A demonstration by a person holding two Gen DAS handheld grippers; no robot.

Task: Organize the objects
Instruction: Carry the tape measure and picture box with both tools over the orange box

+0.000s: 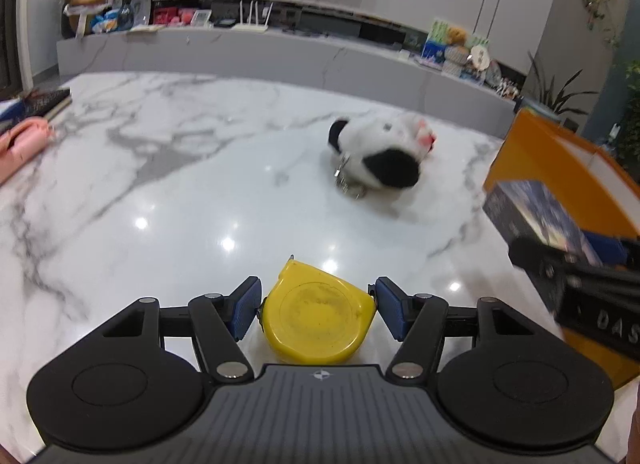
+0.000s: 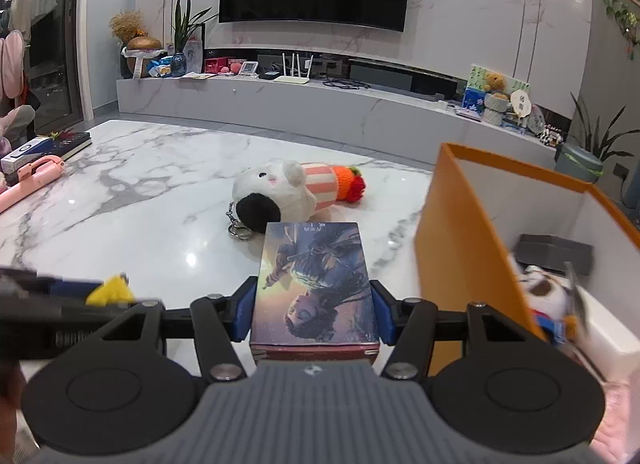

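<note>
My left gripper is shut on a yellow tape measure and holds it above the marble table. My right gripper is shut on a picture-printed card box, held beside the orange storage box. It also shows at the right edge of the left wrist view. A white and black plush keychain toy with a striped orange body lies on the table ahead of both grippers; it appears blurred in the left wrist view.
The orange box holds a dark grey case and a small plush. A pink object and books lie at the table's left edge. A TV cabinet stands behind.
</note>
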